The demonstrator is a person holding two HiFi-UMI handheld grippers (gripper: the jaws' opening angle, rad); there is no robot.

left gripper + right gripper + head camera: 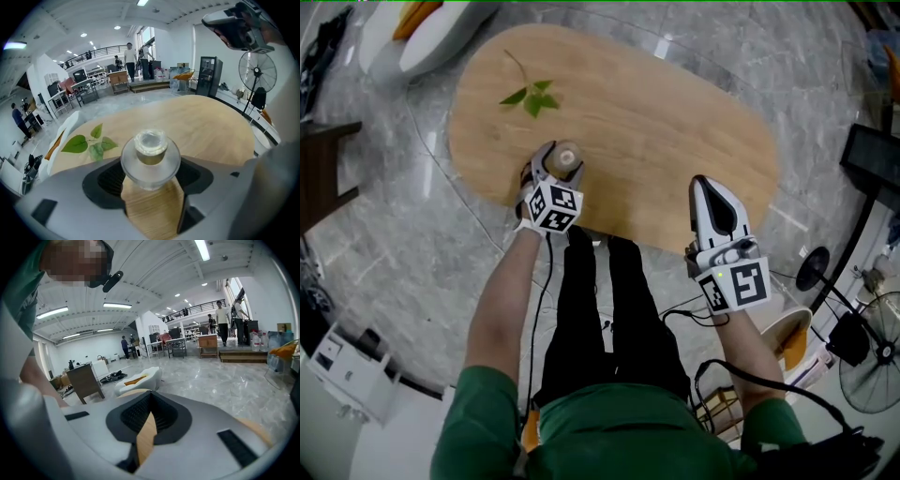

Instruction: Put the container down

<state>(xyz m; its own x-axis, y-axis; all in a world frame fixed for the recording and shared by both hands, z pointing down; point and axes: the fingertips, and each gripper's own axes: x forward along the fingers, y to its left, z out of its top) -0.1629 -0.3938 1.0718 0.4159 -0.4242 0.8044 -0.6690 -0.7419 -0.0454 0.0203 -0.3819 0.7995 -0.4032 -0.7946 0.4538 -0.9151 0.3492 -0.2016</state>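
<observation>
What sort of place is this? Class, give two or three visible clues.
Probably a large open-plan workshop or lab hall. A railed mezzanine overlooks scattered desks, the floor is polished and marble-look, and a pedestal fan stands nearby.

The right gripper [149,405] has its jaws drawn almost together with nothing between them, only a thin sliver of wooden table [146,439] showing through the slit. Beyond it lies a grey marble floor [220,380], with a white seat [140,377] holding an orange cushion near the middle. A brown wooden cabinet [86,379] stands farther left.
</observation>
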